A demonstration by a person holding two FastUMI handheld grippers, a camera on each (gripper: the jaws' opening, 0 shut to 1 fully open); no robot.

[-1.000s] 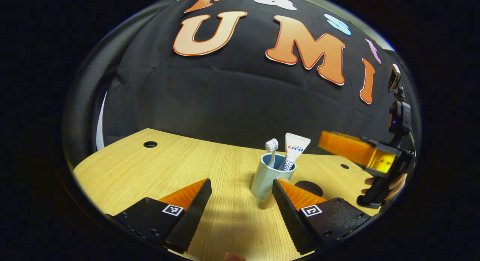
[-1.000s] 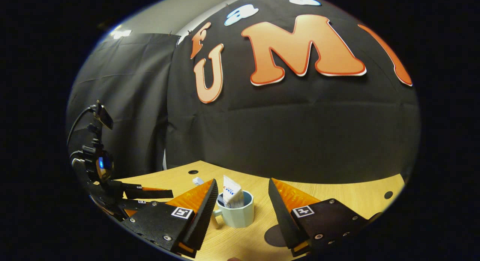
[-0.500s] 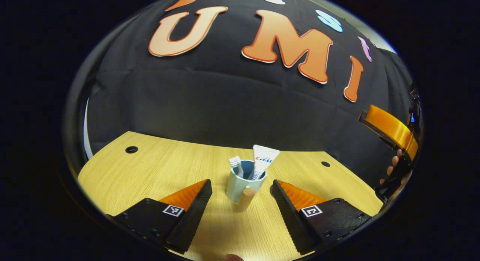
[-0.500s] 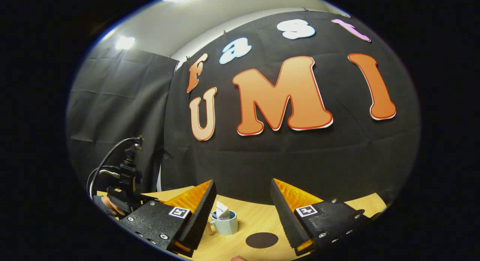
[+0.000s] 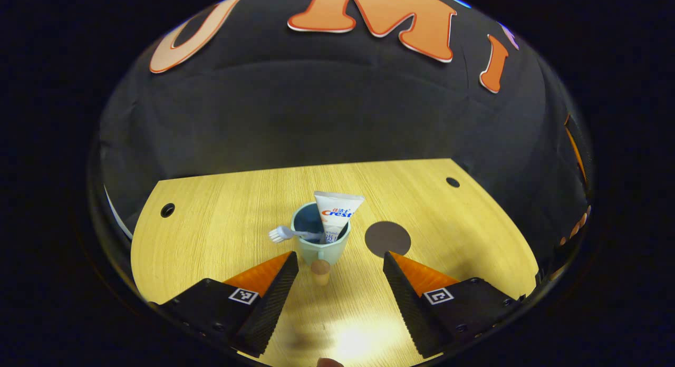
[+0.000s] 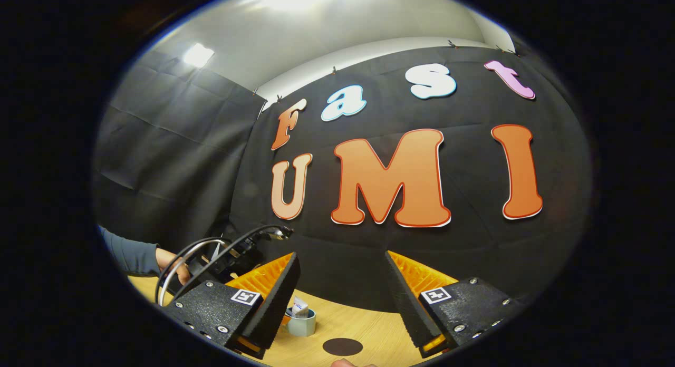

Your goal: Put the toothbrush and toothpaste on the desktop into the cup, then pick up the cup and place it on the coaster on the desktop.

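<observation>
A pale blue cup stands on the wooden desktop, its wooden handle pointing toward me. The toothpaste tube stands upright in it and the toothbrush leans out over the left rim. My left gripper is open, just short of the cup, the handle lying between its fingers. A dark round coaster lies to the cup's right. My right gripper is open and raised high; far below it I see the cup, the coaster and the other gripper held by a hand.
Two round cable holes sit near the desktop's back corners. The black cloth wall closes the far side. A sleeve reaches in from the left in the right gripper view.
My left gripper has tilted downward and come closer to the cup, so the coaster is now in sight. My right gripper has risen and drawn back, and the cup looks smaller.
</observation>
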